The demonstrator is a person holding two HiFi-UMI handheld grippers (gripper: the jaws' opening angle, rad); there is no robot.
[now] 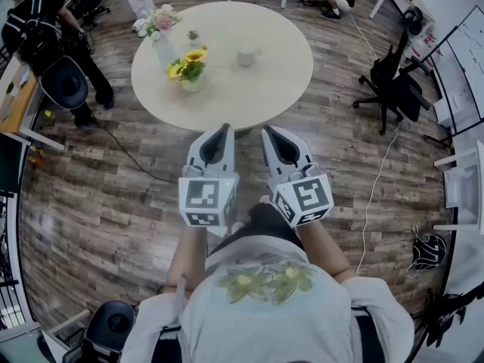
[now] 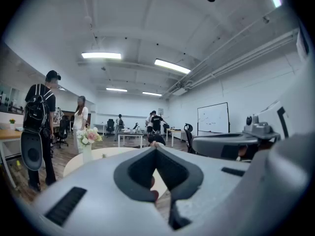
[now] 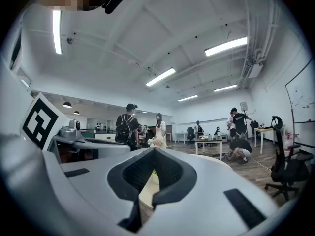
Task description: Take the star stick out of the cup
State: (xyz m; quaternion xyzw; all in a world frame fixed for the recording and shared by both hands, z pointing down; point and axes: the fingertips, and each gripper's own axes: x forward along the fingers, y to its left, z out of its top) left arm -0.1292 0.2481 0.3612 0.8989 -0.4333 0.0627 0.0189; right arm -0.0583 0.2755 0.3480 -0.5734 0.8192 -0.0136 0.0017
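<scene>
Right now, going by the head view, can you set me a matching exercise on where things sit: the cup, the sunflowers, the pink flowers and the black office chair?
Things:
1. cup
2. sunflowers
3. pink flowers
4. black office chair

Places:
A. on the floor, right of the table
B. at the table's far left edge
C. on the table, furthest right of the things on it
D. on the table, left of its middle, closest to the person

Pairs: 1-C, 2-D, 3-B, 4-A
</scene>
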